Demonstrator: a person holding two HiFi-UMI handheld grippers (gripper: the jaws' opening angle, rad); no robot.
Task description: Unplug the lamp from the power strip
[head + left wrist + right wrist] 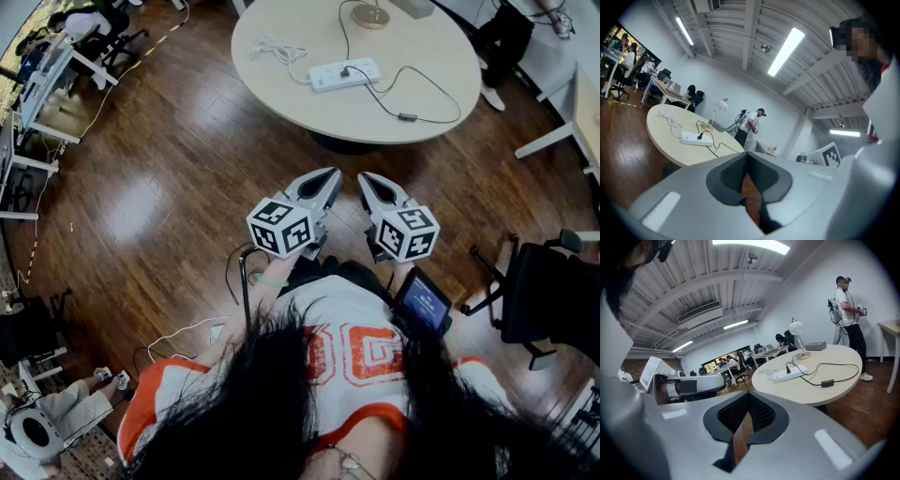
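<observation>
A white power strip (345, 74) lies on the round beige table (281, 94) at the top of the head view, with a black plug (345, 69) in it. Its black cord runs past an inline switch (407, 117) to the lamp base (370, 16) at the far edge. My left gripper (327, 175) and right gripper (364, 179) hang side by side over the wood floor, well short of the table, both shut and empty. The left gripper view shows the strip (696, 138) and lamp (723, 105) ahead. In the right gripper view the strip (790, 374) and lamp (796, 329) also lie ahead.
A coiled white cable (274, 49) lies left of the strip. A person in a white shirt (846, 301) stands beyond the table. A black office chair (544, 300) is at my right, desks and chairs (37, 94) at the far left, and a white table (581, 112) at the right edge.
</observation>
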